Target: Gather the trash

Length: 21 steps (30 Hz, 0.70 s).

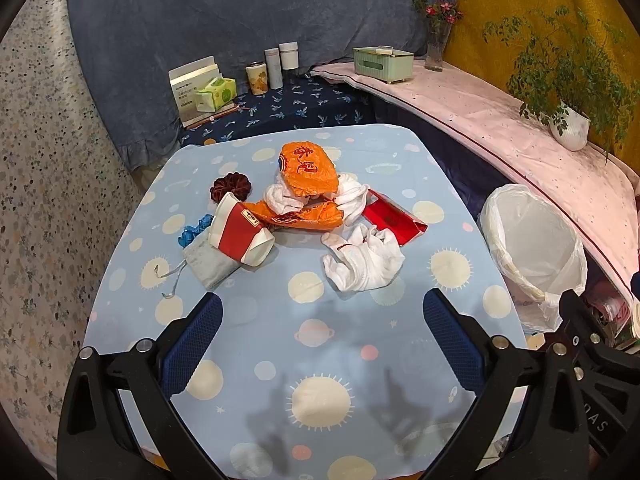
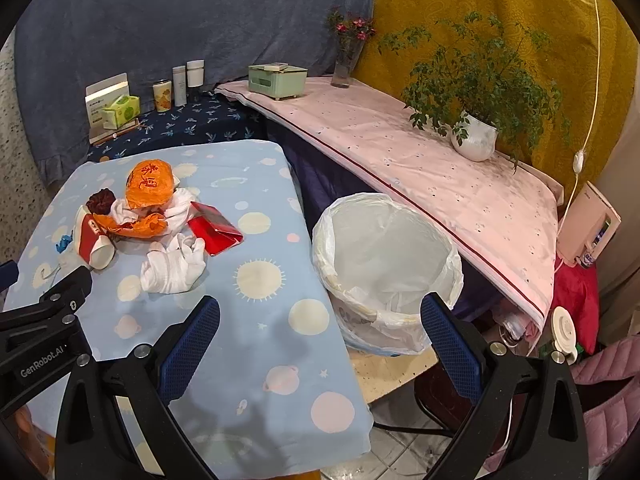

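Two grippers, left gripper (image 1: pixel 322 312) and right gripper (image 2: pixel 320 316), jaws spread wide, empty, above table (image 1: pixel 360 364); crumpled tissue (image 1: pixel 362 260) near lined bin (image 2: pixel 384 256).

The left wrist camera is looking down from the near edge across the table (image 1: pixel 248 360) toward the litter pile (image 1: pixel 308 208). The right wrist camera is sitting further right, facing the bin (image 2: pixel 384 264). Both are sharing pile, bin and far shelf.
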Motion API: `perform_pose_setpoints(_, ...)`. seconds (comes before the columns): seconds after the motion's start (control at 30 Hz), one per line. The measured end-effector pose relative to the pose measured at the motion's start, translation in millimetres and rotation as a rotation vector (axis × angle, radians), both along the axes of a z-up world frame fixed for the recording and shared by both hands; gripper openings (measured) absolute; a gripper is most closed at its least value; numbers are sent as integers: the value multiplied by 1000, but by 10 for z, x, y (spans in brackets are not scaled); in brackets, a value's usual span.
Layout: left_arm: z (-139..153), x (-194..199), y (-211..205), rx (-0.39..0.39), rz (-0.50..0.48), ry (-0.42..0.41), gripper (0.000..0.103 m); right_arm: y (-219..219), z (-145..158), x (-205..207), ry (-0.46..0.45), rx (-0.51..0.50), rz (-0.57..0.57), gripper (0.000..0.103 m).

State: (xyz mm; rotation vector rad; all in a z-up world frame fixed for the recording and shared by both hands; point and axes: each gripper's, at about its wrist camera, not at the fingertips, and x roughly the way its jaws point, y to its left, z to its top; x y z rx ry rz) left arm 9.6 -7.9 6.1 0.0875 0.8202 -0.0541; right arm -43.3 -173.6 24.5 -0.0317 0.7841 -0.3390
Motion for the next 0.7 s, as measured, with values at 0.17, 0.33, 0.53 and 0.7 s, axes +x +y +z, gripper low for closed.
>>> perform_pose_setpoints(0.17, 26, 4, 26, -7, 8, -12, 96, 0, 6, 0, 1, 0, 1, 96)
perform_pose_setpoints(0.33, 26, 23, 10, -11, 2, -10, 96, 16, 8, 15, 3, -3, 3, 96)
perform_pose_setpoints(0.53, -1, 19, 43, -18, 5, -2, 96, 21, 6, 23, 5, 0, 2, 96)
perform_pose_setpoints(0.7, -17, 27, 69, -28, 14, 8, 96, 42, -19, 52, 15, 5, 5, 96)
